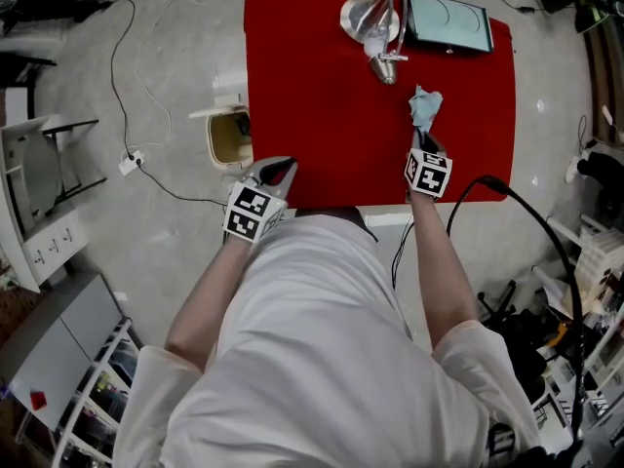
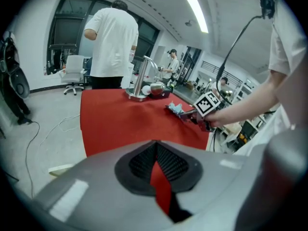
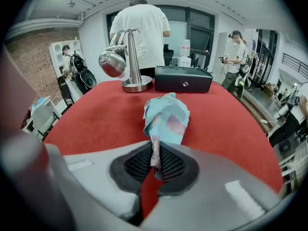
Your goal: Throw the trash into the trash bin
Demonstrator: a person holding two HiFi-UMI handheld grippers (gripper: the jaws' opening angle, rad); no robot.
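Observation:
A crumpled light-blue wrapper (image 1: 425,108) lies on the red table (image 1: 322,115), right of the middle. My right gripper (image 1: 426,136) is shut on its near end. In the right gripper view a twisted strip of the wrapper (image 3: 166,119) is pinched between the black ribbed pads (image 3: 173,165). The left gripper view shows the wrapper (image 2: 176,109) and the right gripper (image 2: 192,115) across the table. My left gripper (image 1: 278,172) hovers at the table's near-left corner, jaws together with nothing in them (image 2: 156,170). The beige trash bin (image 1: 231,135) stands open on the floor, just left of the table.
A metal stand with a round chrome head (image 1: 375,22) and a black box (image 1: 448,22) sit at the table's far edge. A person in a white shirt (image 3: 139,28) stands behind it. Cables (image 1: 146,96) trail over the floor at left; shelves crowd the right.

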